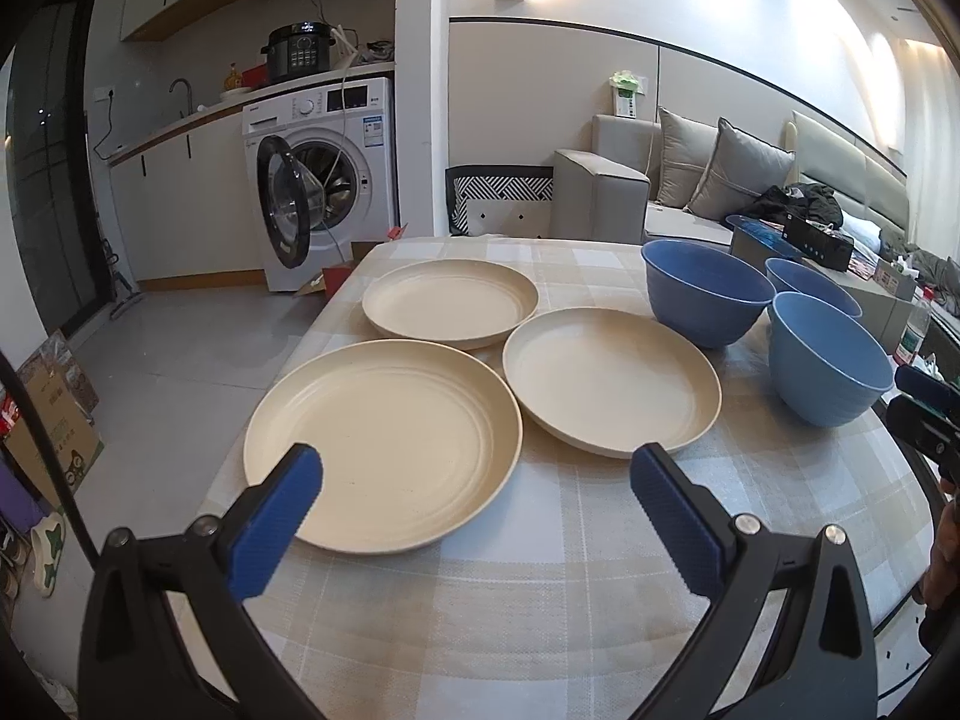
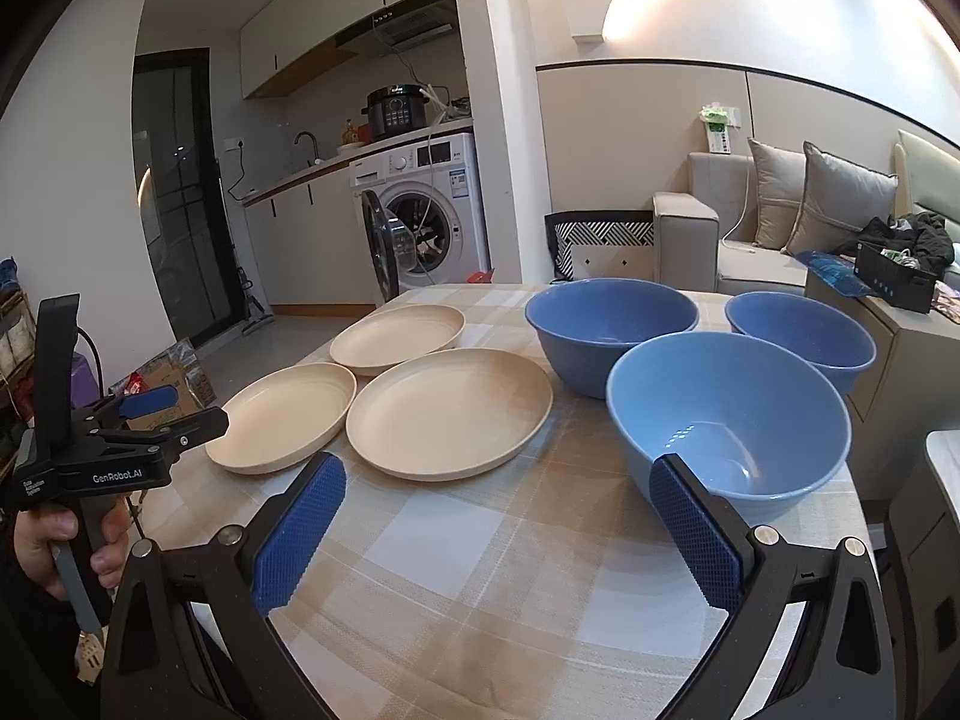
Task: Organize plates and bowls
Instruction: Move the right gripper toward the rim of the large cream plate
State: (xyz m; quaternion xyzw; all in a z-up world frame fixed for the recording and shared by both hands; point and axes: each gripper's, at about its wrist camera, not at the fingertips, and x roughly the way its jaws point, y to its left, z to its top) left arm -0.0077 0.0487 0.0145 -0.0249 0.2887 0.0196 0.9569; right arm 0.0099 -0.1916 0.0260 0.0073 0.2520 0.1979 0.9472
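Note:
Three cream plates lie apart on the checked tablecloth: a near left plate (image 1: 384,444) (image 2: 282,423), a far plate (image 1: 450,300) (image 2: 397,336) and a right plate (image 1: 612,378) (image 2: 449,411). Three blue bowls stand upright to their right: a large dark one (image 1: 705,288) (image 2: 609,333), a small dark one (image 1: 810,285) (image 2: 801,345) and a lighter one (image 1: 828,360) (image 2: 726,414). My left gripper (image 1: 474,480) is open and empty above the near left plate's front rim. My right gripper (image 2: 498,489) is open and empty, its right finger in front of the lighter bowl.
The table (image 1: 540,600) ends at the left, with grey floor below. A washing machine (image 1: 324,180) with its door open stands behind. A sofa (image 1: 690,192) and a low cluttered surface (image 1: 840,246) lie beyond the bowls. Boxes (image 1: 54,408) sit on the floor at left.

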